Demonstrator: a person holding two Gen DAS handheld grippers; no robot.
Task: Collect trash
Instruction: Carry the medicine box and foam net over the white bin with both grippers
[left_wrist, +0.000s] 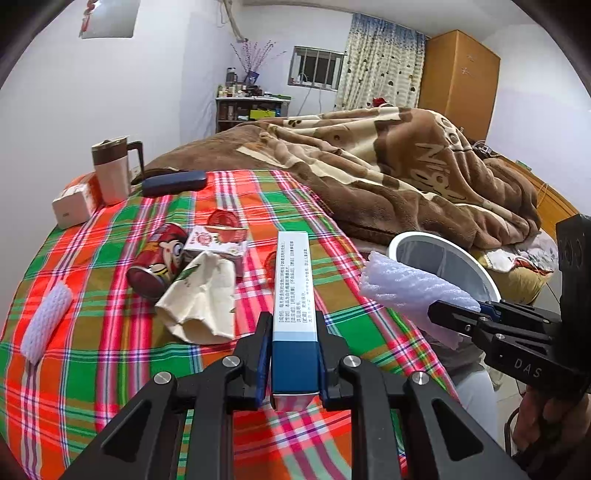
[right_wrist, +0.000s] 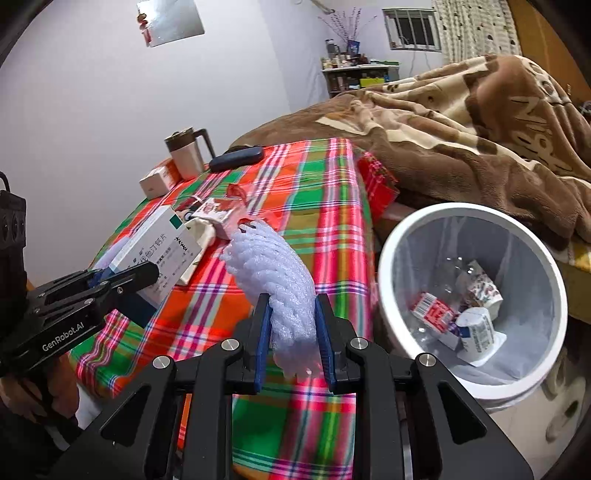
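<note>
My left gripper (left_wrist: 293, 325) is shut on a long white and blue medicine box (left_wrist: 293, 291), held above the plaid table; it also shows in the right wrist view (right_wrist: 159, 251). My right gripper (right_wrist: 291, 306) is shut on a white foam net sleeve (right_wrist: 273, 269), held over the table's right edge beside the white trash bin (right_wrist: 391, 236); the sleeve also shows in the left wrist view (left_wrist: 410, 284). The bin (left_wrist: 402, 240) holds several cartons and wrappers. On the table lie a red can (left_wrist: 159, 258), a small red and white carton (left_wrist: 218, 240), a crumpled napkin (left_wrist: 203, 299) and another foam sleeve (left_wrist: 46, 321).
A mug (left_wrist: 110, 170), a white box (left_wrist: 72, 206) and a dark blue case (left_wrist: 173, 182) stand at the table's far end. A bed with a brown blanket (left_wrist: 388, 162) lies behind the bin. A wardrobe (left_wrist: 458, 77) stands at the back right.
</note>
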